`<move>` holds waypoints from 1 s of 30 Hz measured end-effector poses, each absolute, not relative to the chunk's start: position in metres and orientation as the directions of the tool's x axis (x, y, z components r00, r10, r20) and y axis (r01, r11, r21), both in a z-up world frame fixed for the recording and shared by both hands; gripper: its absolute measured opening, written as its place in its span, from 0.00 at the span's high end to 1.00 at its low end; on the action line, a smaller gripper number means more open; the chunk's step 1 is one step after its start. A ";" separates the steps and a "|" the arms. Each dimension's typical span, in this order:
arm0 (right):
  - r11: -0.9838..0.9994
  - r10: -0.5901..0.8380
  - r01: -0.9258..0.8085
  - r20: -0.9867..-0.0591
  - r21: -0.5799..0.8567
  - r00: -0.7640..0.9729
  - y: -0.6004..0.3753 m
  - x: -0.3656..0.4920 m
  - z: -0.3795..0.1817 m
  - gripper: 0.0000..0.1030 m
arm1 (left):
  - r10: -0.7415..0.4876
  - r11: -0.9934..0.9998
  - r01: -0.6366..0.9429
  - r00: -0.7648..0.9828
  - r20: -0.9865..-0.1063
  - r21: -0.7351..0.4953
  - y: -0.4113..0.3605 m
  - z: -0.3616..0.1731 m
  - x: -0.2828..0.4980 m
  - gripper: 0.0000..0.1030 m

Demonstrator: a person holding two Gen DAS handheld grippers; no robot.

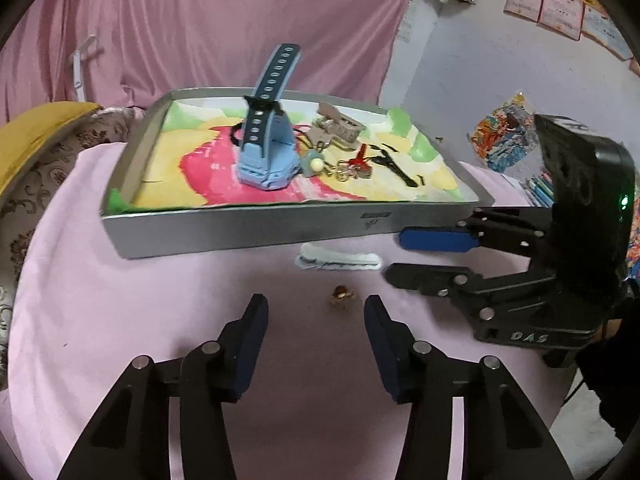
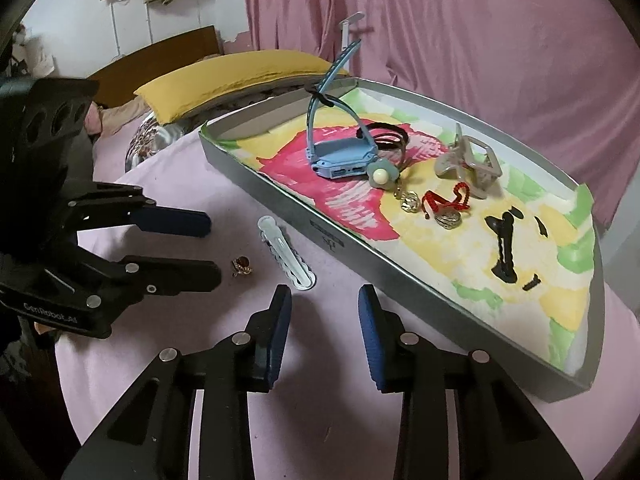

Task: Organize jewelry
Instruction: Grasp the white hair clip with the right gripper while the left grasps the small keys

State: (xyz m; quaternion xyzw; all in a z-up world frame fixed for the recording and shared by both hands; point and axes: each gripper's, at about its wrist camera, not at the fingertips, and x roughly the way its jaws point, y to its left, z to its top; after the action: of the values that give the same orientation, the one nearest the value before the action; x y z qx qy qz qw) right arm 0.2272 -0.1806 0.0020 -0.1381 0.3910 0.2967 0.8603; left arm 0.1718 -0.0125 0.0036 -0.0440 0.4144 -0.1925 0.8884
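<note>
Because the small gold ring (image 1: 341, 295) lay on the pink cloth just ahead of the left gripper (image 1: 316, 344), whose jaws stood released and empty, it appeared light, rigid and slippery, best pinched across its band; the right gripper (image 2: 324, 336) was likewise released.

I see the tray (image 1: 248, 228) sitting on the counter (image 1: 120, 320), toward its far side. In the tray, the watch (image 1: 268, 160) stands left of the hair claw (image 1: 340, 124), with the rings (image 2: 448, 220) lying right of the watch. On the counter just before the tray's near wall lies a hair clip (image 1: 338, 261), and nearer me, apart from it, a small brooch (image 1: 341, 295).
</note>
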 end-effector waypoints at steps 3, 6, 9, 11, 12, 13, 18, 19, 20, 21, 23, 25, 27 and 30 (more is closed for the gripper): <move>0.785 0.407 -0.620 -0.758 0.005 0.510 -0.182 0.228 0.002 0.74 | -0.385 0.918 0.318 0.565 -0.730 -0.238 -0.019 0.004 0.176 0.61; 0.785 0.408 -0.620 -0.756 0.005 0.511 -0.184 0.230 0.002 0.74 | -0.379 0.918 0.329 0.557 -0.739 -0.223 -0.026 0.004 0.181 0.68; 0.783 0.409 -0.621 -0.757 0.006 0.509 -0.184 0.230 0.002 0.74 | -0.351 0.924 0.336 0.556 -0.754 -0.182 -0.033 0.004 0.184 0.79; 0.781 0.410 -0.624 -0.758 0.005 0.507 -0.184 0.230 0.002 0.74 | -0.335 0.928 0.335 0.558 -0.759 -0.163 -0.035 0.004 0.184 0.85; 0.780 0.410 -0.626 -0.759 0.004 0.506 -0.184 0.230 0.002 0.74 | -0.331 0.929 0.332 0.558 -0.761 -0.161 -0.035 0.004 0.185 0.87; 0.777 0.410 -0.629 -0.760 0.002 0.504 -0.183 0.230 0.002 0.74 | -0.333 0.929 0.331 0.558 -0.760 -0.165 -0.033 0.004 0.185 0.87; 0.763 0.417 -0.646 -0.763 -0.002 0.494 -0.175 0.231 0.001 0.74 | -0.326 0.936 0.305 0.566 -0.757 -0.175 -0.024 0.004 0.185 0.87; 0.759 0.417 -0.652 -0.765 -0.005 0.492 -0.171 0.231 0.001 0.74 | -0.321 0.939 0.296 0.570 -0.756 -0.176 -0.021 0.004 0.185 0.87; 0.755 0.418 -0.656 -0.766 -0.008 0.489 -0.168 0.231 0.001 0.74 | -0.316 0.942 0.287 0.574 -0.755 -0.176 -0.019 0.005 0.185 0.87; 0.749 0.418 -0.662 -0.768 -0.011 0.486 -0.165 0.231 0.000 0.74 | -0.315 0.943 0.281 0.576 -0.755 -0.179 -0.017 0.005 0.184 0.87; 0.743 0.418 -0.669 -0.768 -0.019 0.485 -0.160 0.231 0.000 0.74 | -0.307 0.947 0.263 0.579 -0.756 -0.184 -0.011 0.004 0.184 0.87; 0.736 0.420 -0.676 -0.769 -0.022 0.482 -0.156 0.231 0.000 0.77 | -0.301 0.951 0.243 0.584 -0.754 -0.191 -0.004 0.004 0.184 0.87; 0.736 0.423 -0.677 -0.768 -0.017 0.480 -0.154 0.232 0.001 0.81 | -0.296 0.954 0.228 0.588 -0.753 -0.196 0.001 0.004 0.184 0.87; 0.735 0.425 -0.678 -0.769 -0.014 0.477 -0.152 0.230 0.001 0.86 | -0.290 0.956 0.214 0.592 -0.752 -0.200 0.004 0.003 0.184 0.87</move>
State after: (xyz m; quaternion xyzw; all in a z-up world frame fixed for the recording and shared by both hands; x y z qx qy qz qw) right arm 0.2303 -0.1518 0.0012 -0.1607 0.3932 0.3269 0.8442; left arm 0.1836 0.0037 0.0034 -0.0442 0.4290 -0.1415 0.8911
